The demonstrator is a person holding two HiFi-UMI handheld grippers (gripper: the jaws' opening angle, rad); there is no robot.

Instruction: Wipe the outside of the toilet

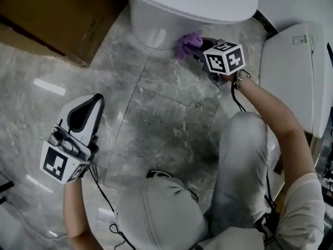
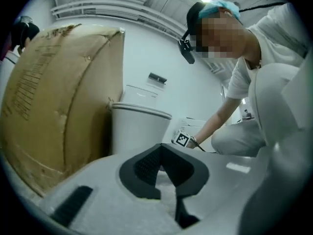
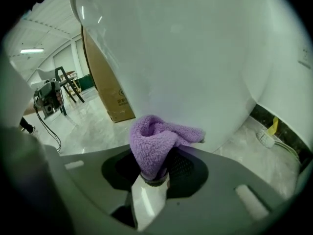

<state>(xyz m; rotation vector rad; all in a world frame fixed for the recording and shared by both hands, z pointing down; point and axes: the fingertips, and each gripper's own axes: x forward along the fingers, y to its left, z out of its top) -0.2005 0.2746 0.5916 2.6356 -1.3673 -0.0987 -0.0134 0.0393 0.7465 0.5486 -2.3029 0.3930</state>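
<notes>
The white toilet (image 1: 171, 14) stands at the top of the head view; its bowl wall fills the right gripper view (image 3: 186, 58). A purple fleece cloth (image 1: 188, 43) is pressed against the bowl's lower outside wall. My right gripper (image 1: 200, 48) is shut on the purple cloth (image 3: 159, 143), which bunches out past the fingertips (image 3: 164, 168) and touches the porcelain. My left gripper (image 1: 91, 105) hangs low over the marble floor at the left, well away from the toilet (image 2: 139, 126). Its jaws (image 2: 161, 148) meet at the tips with nothing between them.
A large cardboard box (image 1: 57, 14) stands left of the toilet, close beside it (image 2: 54, 106). A white fixture (image 1: 294, 72) lies at the right. The person's knees (image 1: 244, 155) fill the lower middle. Hoses (image 3: 271, 136) sit at the wall behind the bowl.
</notes>
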